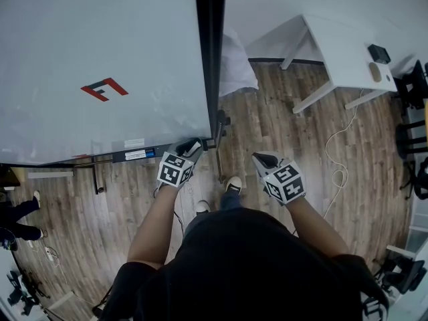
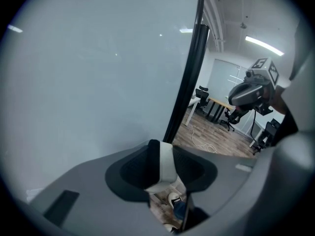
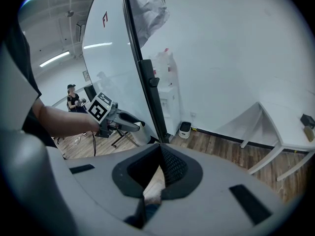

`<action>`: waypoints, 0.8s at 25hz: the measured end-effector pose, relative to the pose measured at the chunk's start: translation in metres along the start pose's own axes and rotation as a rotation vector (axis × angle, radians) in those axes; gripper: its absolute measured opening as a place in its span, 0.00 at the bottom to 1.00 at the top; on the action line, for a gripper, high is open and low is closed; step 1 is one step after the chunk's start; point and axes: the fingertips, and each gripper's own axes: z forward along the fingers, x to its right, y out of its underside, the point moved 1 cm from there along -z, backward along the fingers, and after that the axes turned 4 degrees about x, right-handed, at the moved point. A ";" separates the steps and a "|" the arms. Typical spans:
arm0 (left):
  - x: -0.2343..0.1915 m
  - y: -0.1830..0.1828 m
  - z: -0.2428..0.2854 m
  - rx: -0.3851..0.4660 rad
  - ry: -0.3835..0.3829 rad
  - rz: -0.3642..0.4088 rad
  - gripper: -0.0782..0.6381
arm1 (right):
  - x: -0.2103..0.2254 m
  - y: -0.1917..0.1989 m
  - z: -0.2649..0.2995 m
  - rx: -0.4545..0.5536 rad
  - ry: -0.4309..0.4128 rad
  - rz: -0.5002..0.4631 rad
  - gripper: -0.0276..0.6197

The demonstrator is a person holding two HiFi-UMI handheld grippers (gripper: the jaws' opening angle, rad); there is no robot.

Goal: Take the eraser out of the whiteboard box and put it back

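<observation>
— What's in the whiteboard box right now?

— I can't see into it from up here. The whiteboard box (image 1: 134, 155) is a long dark tray under the lower edge of the whiteboard (image 1: 100, 45). Only its front shows, with a white label and a blue one stuck on it. The eraser (image 2: 166, 163) is out of it. My left tongs (image 1: 194, 145) are clamped on it, just off the box's right end, by the board's lower corner.

— What does the eraser look like?

— A small upright block, smooth white with a black strip down its left side, pinched between the dark textured pads. The board beside it is flat, glossy and pale grey, with one red angular mark (image 1: 103, 89).

— And further right?

— The board's black frame post (image 1: 210, 59) makes a hard straight edge, with a crumpled white sheet (image 1: 237, 62) just behind it. Then come my right tongs (image 1: 263, 159), tips closed together, over the plank floor (image 1: 281, 112) and well apart from the board.

— Room to move?

— There's open floor between the post and the white counter (image 1: 334, 52), crossed by a thin pale cable (image 1: 327, 154). The counter has square edges and slanted legs, and it carries a small black box (image 1: 378, 53). Black chairs (image 1: 411, 89) crowd the far right.
</observation>
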 end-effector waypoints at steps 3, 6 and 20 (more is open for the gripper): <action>0.001 -0.001 0.000 0.003 -0.001 -0.002 0.34 | -0.001 -0.001 -0.002 0.003 0.002 0.000 0.03; 0.002 -0.007 -0.002 0.023 0.006 -0.007 0.35 | -0.002 -0.001 -0.003 0.006 0.003 0.002 0.03; 0.013 -0.033 -0.039 0.083 0.015 0.059 0.39 | -0.014 -0.010 -0.007 0.032 -0.008 -0.013 0.03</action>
